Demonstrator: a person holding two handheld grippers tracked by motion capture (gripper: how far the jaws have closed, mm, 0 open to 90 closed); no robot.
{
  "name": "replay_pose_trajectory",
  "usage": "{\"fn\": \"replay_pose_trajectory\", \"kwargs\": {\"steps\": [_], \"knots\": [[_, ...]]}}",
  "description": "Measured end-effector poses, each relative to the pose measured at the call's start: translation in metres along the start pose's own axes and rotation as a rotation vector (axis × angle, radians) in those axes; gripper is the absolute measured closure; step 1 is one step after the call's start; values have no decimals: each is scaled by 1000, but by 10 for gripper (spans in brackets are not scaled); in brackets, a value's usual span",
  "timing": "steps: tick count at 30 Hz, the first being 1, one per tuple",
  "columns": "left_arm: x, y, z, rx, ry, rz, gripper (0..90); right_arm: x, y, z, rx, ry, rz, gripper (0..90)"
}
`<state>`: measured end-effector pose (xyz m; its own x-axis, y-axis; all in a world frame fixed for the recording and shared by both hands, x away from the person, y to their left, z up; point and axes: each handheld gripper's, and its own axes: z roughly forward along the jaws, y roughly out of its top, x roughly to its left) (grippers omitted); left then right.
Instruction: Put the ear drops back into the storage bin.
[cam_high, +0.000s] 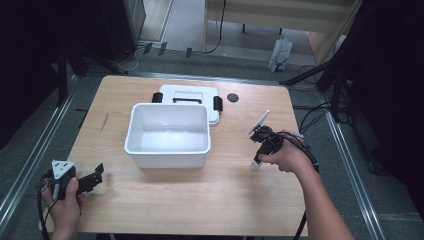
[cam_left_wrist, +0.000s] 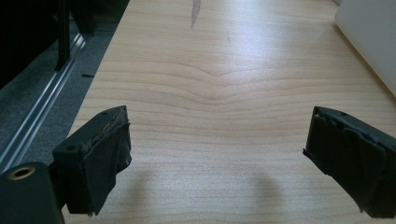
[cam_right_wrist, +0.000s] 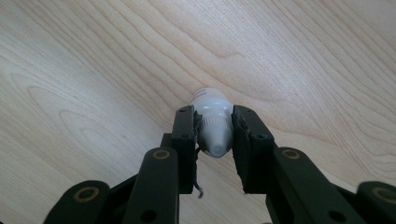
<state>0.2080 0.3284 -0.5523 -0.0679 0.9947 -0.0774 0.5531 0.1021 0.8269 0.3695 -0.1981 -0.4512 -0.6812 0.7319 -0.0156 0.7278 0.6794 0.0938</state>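
A small white bottle (cam_right_wrist: 212, 128) lies on the wooden table, its rounded end toward the wood. My right gripper (cam_right_wrist: 213, 116) is shut on it, with a black pad pressed against each side. In the high view the bottle (cam_high: 256, 164) shows below the right gripper (cam_high: 259, 156), at the table's right side and right of the white bin (cam_high: 167, 152). My left gripper (cam_high: 98, 175) rests at the table's front left corner. In the left gripper view the left gripper (cam_left_wrist: 219, 113) stands open, with bare wood between its jaws.
A white lid with black latches (cam_high: 190, 94) lies flat behind the bin. A small black disc (cam_high: 232, 97) sits near the far edge. A white bag (cam_high: 280, 54) stands on the floor beyond the table, and dark stands flank both sides.
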Motion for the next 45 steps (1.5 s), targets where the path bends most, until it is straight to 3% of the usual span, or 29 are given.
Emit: {"fn": "replay_pose_trajectory", "kwargs": {"steps": [6, 9, 11, 17, 45], "knots": [[0, 0, 0, -2, 4, -3, 76, 3, 4, -6, 17, 28, -27, 723], [0, 0, 0, -3, 4, -6, 76, 4, 8, -13, 3, 24, -41, 723], [0, 0, 0, -3, 6, -2, 76, 5, 13, -22, -14, 45, -40, 724], [0, 0, 0, -4, 4, -9, 76, 10, 22, -36, -15, 52, -60, 724], [1, 0, 0, -3, -5, -16, 76, 43, 88, -110, -108, 18, -160, 724]]}}
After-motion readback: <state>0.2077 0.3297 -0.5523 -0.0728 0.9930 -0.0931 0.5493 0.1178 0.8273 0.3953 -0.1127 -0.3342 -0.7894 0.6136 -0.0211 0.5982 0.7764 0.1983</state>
